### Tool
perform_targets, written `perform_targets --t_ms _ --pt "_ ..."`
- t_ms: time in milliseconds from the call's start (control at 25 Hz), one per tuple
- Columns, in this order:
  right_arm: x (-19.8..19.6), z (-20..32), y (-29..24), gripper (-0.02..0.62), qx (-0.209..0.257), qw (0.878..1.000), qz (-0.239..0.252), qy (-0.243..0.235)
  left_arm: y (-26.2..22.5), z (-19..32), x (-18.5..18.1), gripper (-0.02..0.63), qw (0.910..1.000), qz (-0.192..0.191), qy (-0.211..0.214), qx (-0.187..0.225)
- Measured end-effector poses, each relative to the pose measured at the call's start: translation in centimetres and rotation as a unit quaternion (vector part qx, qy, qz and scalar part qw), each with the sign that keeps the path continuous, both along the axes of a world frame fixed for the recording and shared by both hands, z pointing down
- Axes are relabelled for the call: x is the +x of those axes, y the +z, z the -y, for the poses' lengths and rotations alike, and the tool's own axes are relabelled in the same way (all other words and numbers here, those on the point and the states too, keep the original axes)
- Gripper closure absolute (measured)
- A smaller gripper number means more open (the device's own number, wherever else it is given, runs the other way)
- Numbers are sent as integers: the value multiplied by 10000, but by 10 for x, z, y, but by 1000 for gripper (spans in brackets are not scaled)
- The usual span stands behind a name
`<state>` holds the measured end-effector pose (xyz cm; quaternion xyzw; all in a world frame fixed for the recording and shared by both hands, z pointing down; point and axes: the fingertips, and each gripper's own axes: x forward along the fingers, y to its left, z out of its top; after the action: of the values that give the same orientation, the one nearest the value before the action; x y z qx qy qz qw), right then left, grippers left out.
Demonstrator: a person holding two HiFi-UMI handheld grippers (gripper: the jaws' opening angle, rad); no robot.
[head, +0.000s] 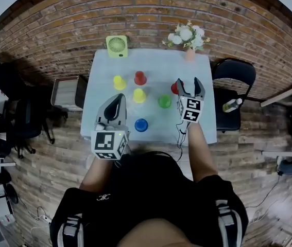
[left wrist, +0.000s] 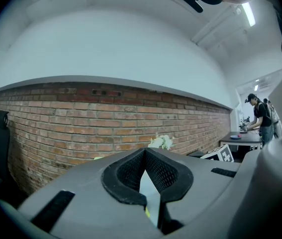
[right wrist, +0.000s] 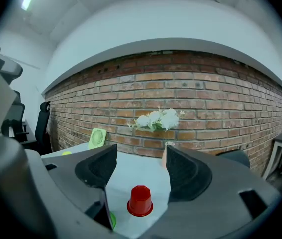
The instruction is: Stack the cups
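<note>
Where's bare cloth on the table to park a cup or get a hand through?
Free: back strip of the table between the fan and the flower vase; near edge right of the blue cup. Crowded: the middle, around the front yellow cup, back red cup and green cup.

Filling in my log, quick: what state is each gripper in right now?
Left gripper: shut, holding nothing.
Right gripper: open, empty; a red cup stands on the table ahead of its jaws, not gripped.
</note>
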<state>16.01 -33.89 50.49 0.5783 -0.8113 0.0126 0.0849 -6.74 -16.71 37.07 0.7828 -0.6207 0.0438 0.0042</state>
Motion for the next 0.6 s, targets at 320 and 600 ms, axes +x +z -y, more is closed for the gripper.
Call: perform_targets --t_ms 320,600 --pt "-12 16 58 304 -604 9978 -62 -258 5 3 -10 604 9995 79 -299 -38" --pt "-12 23 110 304 -1221 9921 -38 -283 13 1 -17 604 9988 82 -475 -109"
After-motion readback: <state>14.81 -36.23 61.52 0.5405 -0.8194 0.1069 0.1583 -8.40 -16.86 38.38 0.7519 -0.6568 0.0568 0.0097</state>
